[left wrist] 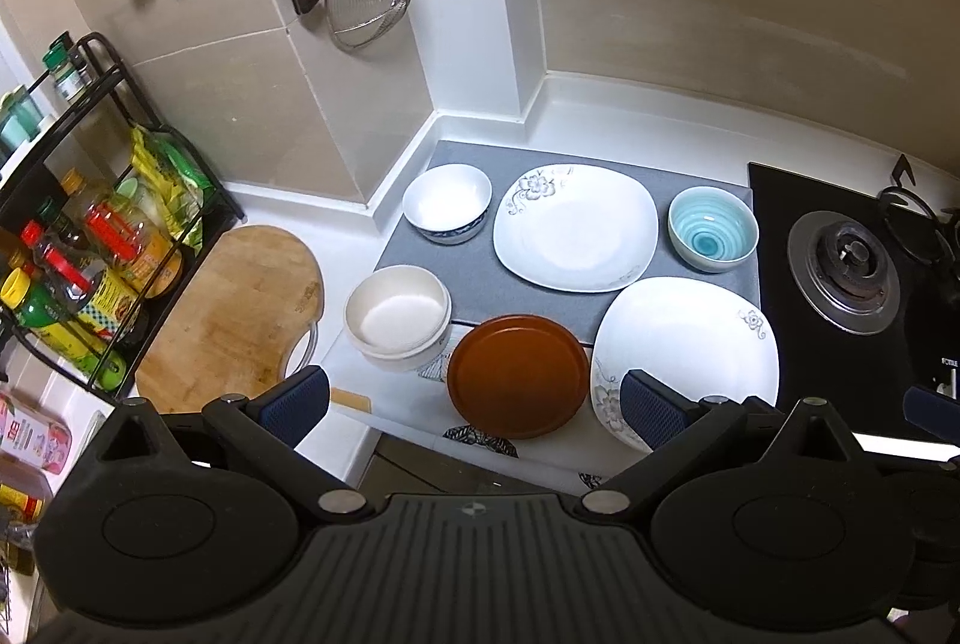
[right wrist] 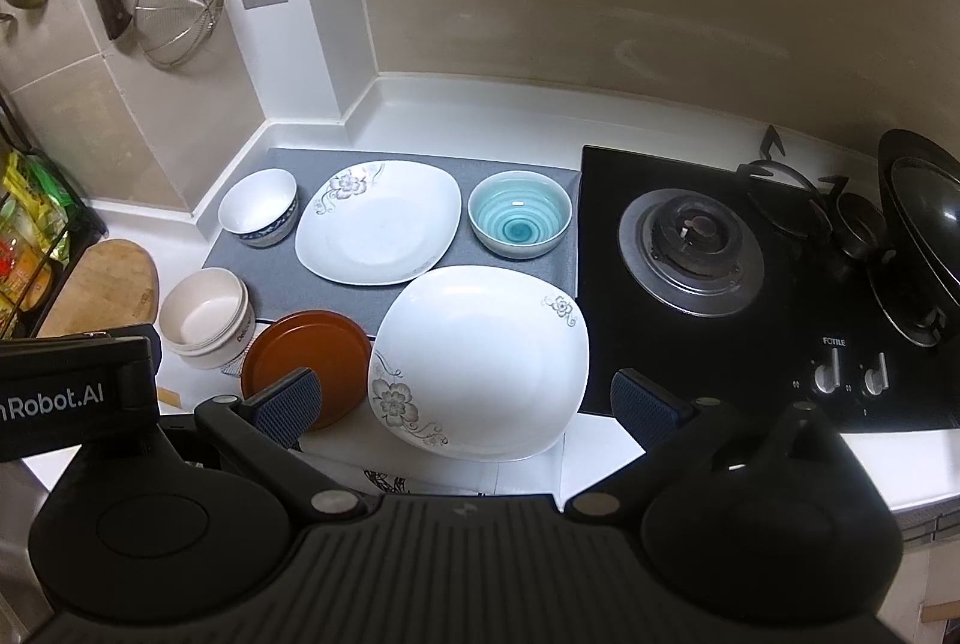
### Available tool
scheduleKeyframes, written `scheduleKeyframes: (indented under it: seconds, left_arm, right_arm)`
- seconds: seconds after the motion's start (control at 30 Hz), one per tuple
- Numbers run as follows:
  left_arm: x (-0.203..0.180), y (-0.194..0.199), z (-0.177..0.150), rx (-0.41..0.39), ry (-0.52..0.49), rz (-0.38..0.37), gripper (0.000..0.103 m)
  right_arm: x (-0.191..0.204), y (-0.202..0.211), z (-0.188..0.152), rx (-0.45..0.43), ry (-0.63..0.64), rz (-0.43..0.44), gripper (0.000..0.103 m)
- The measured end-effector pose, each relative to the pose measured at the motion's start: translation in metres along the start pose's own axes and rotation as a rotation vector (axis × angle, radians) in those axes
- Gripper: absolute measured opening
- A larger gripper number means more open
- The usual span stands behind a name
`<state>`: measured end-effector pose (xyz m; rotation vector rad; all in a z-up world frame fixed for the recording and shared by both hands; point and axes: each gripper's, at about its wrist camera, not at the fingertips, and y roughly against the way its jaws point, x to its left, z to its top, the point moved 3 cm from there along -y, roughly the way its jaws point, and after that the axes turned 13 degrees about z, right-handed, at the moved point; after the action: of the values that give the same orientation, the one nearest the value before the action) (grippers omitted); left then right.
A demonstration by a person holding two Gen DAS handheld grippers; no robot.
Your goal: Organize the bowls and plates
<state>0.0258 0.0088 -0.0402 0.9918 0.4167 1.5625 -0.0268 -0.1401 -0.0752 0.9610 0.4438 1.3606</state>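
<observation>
Right, nothing stacked yet: two white plates (right wrist: 480,362), a brown plate (left wrist: 517,374) and three bowls (right wrist: 519,213) sit spread from the surface's back corner to its front edge. Both claws, left (left wrist: 474,401) and right (right wrist: 468,401), hover spread wide and empty (probably picking a first piece); next comes a rim grasp.

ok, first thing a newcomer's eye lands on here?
Probably the two big white floral plates mid-counter, one behind the other, with the brown plate left of the nearer one. Next, the teal bowl on the grey mat beside the black gas hob. Both hand-held grippers hover open, holding nothing.
</observation>
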Motion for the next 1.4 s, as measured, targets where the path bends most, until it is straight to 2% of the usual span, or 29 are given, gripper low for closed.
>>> scheduleKeyframes:
  seconds: [0.27, 0.53, 0.63, 0.67, 0.7, 0.77, 0.8, 0.87, 0.93, 0.97, 1.0, 1.03, 1.13, 1.17, 1.23, 1.27, 1.33, 1.4]
  left_arm:
    - [0.002, -0.025, 0.026, -0.030, -0.041, -0.070, 0.103]
    - [0.006, -0.073, 0.054, 0.013, -0.108, -0.183, 0.103]
    - [0.013, -0.102, 0.058, 0.037, -0.096, -0.260, 0.097]
    - [0.015, -0.111, 0.058, 0.018, -0.083, -0.266, 0.087]
    - [0.016, -0.121, 0.058, -0.010, -0.088, -0.263, 0.084]
    - [0.011, -0.142, 0.054, -0.056, -0.105, -0.279, 0.084]
    - [0.007, -0.154, 0.050, -0.061, -0.117, -0.310, 0.084]
    - [-0.007, -0.183, 0.046, 0.008, -0.154, -0.399, 0.083]
    - [-0.026, -0.214, 0.040, 0.129, -0.172, -0.537, 0.079]
    - [-0.038, -0.229, 0.037, 0.192, -0.190, -0.592, 0.062]
    - [-0.052, -0.243, 0.035, 0.242, -0.220, -0.612, 0.037]
    - [-0.064, -0.256, 0.032, 0.275, -0.233, -0.605, 0.032]
    - [-0.088, -0.281, 0.032, 0.319, -0.196, -0.620, 0.032]
    - [-0.092, -0.288, 0.032, 0.332, -0.169, -0.611, 0.032]
    - [-0.099, -0.292, 0.035, 0.323, -0.115, -0.603, 0.032]
    - [-0.103, -0.292, 0.036, 0.311, -0.115, -0.613, 0.036]
    - [-0.112, -0.293, 0.038, 0.287, -0.127, -0.618, 0.051]
    - [-0.117, -0.298, 0.038, 0.299, -0.104, -0.625, 0.086]
  right_arm:
    - [0.008, -0.016, 0.020, -0.016, -0.050, -0.061, 0.103]
    - [0.023, -0.049, 0.038, -0.006, -0.083, -0.125, 0.103]
    - [0.020, -0.063, 0.036, -0.042, -0.104, -0.112, 0.103]
    - [0.016, -0.066, 0.035, -0.076, -0.109, -0.108, 0.103]
    - [0.011, -0.068, 0.032, -0.117, -0.101, -0.073, 0.103]
    - [0.000, -0.073, 0.024, -0.155, -0.059, -0.001, 0.103]
    - [-0.008, -0.077, 0.020, -0.145, -0.060, -0.014, 0.103]
    - [-0.029, -0.085, 0.010, -0.128, -0.108, -0.029, 0.103]
    - [-0.055, -0.091, -0.002, -0.122, -0.200, 0.015, 0.103]
    - [-0.067, -0.095, -0.009, -0.122, -0.246, 0.052, 0.103]
    - [-0.078, -0.099, -0.015, -0.110, -0.296, 0.090, 0.103]
    - [-0.088, -0.103, -0.021, -0.104, -0.343, 0.136, 0.103]
    - [-0.110, -0.104, -0.035, -0.158, -0.462, 0.261, 0.102]
    - [-0.117, -0.103, -0.036, -0.174, -0.483, 0.277, 0.103]
    - [-0.133, -0.104, -0.036, -0.182, -0.485, 0.255, 0.103]
    - [-0.140, -0.103, -0.035, -0.197, -0.462, 0.245, 0.103]
    - [-0.150, -0.100, -0.034, -0.251, -0.379, 0.231, 0.103]
    - [-0.154, -0.098, -0.034, -0.308, -0.225, 0.283, 0.103]
